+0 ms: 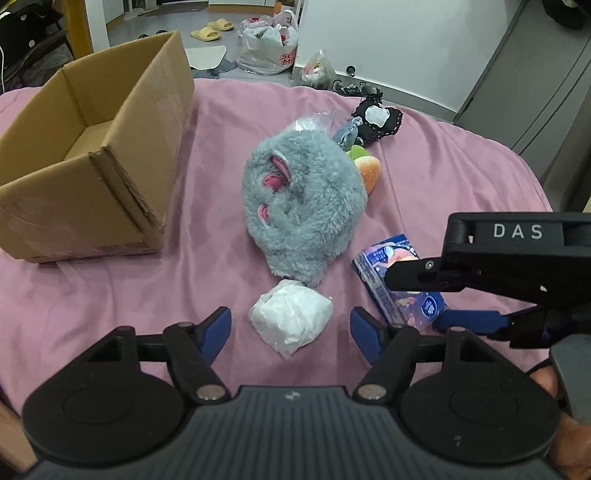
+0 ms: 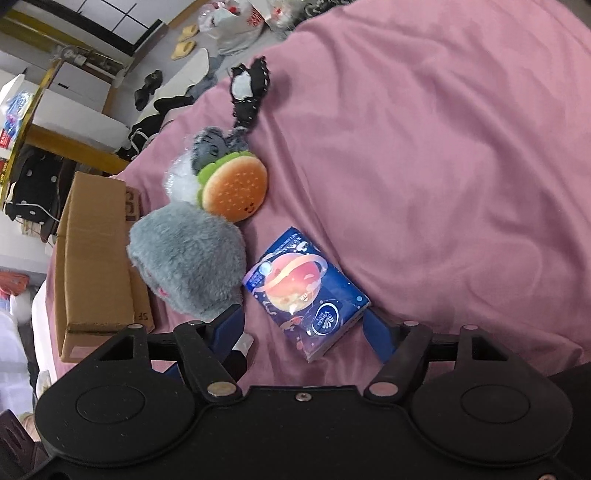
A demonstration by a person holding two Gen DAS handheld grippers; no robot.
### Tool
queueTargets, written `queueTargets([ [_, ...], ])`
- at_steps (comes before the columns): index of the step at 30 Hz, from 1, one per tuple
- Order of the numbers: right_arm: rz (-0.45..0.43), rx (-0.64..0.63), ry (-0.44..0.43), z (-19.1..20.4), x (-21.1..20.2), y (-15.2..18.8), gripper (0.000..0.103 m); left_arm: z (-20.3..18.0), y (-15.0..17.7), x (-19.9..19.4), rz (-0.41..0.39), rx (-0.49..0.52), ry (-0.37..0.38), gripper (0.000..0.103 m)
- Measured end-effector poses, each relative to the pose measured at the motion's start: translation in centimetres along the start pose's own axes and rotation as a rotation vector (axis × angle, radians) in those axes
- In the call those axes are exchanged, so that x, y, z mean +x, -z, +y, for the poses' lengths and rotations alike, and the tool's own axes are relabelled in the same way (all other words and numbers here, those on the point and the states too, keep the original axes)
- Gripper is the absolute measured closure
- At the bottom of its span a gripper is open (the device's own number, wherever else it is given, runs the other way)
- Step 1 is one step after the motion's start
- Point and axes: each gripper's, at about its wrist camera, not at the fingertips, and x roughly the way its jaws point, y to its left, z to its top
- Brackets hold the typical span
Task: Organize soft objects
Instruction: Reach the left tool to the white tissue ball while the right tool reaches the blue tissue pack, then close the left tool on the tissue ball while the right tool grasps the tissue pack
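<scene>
A white plastic-wrapped soft bundle (image 1: 291,317) lies on the pink sheet (image 1: 110,295) between the blue pads of my left gripper (image 1: 291,328). The pads stand apart from it on both sides, so the gripper is open. A blue tissue pack (image 2: 306,291) with a planet print lies between the fingers of my right gripper (image 2: 303,332), which is also open; its right pad is near the pack's corner. In the left wrist view the right gripper (image 1: 412,302) straddles the same tissue pack (image 1: 391,291). A fluffy grey plush (image 1: 303,206) lies just beyond both.
An open cardboard box (image 1: 92,162) stands on the sheet to the left. Behind the grey plush (image 2: 188,266) lie a burger plush (image 2: 234,192), a small grey toy (image 2: 212,144) and a black-and-white fabric item (image 2: 247,85). Plastic bags (image 1: 269,44) and slippers (image 1: 212,31) lie on the floor.
</scene>
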Motion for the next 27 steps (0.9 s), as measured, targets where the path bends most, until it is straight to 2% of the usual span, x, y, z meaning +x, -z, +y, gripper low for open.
queueTargets([
  [6, 0.029, -0.010, 0.001, 0.1, 1.2, -0.2, 0.032, -0.6, -0.2, 1.1, -0.017, 0.041, -0.036, 0.033],
  [8, 0.038, -0.001, 0.000, 0.0, 1.5, -0.4, 0.030, -0.5, -0.2, 1.5, -0.008, 0.032, -0.047, 0.038],
  [9, 0.040, 0.001, -0.004, -0.1, 1.5, -0.4, 0.027, -0.3, -0.2, 1.7, 0.000, 0.023, -0.051, 0.048],
  [12, 0.039, 0.002, -0.025, 0.1, 2.0, -0.7, 0.017, 0.2, 0.0, 1.8, -0.001, -0.005, -0.051, 0.049],
  [14, 0.036, -0.013, -0.019, 0.5, 2.1, -0.7, 0.016, 0.2, 0.0, 1.4, -0.014, 0.001, -0.065, 0.050],
  [18, 0.024, -0.079, 0.042, 1.6, 2.1, -0.4, 0.016, 0.9, -0.2, 0.8, -0.031, -0.029, -0.057, 0.050],
  [21, -0.015, -0.172, 0.134, 3.1, 1.5, -0.1, 0.016, 1.7, -0.4, 0.4, -0.043, -0.055, -0.070, 0.050],
  [27, -0.029, -0.267, 0.247, 4.4, 1.9, -0.5, 0.016, 2.7, -0.5, -0.2, -0.052, -0.085, -0.074, 0.050],
])
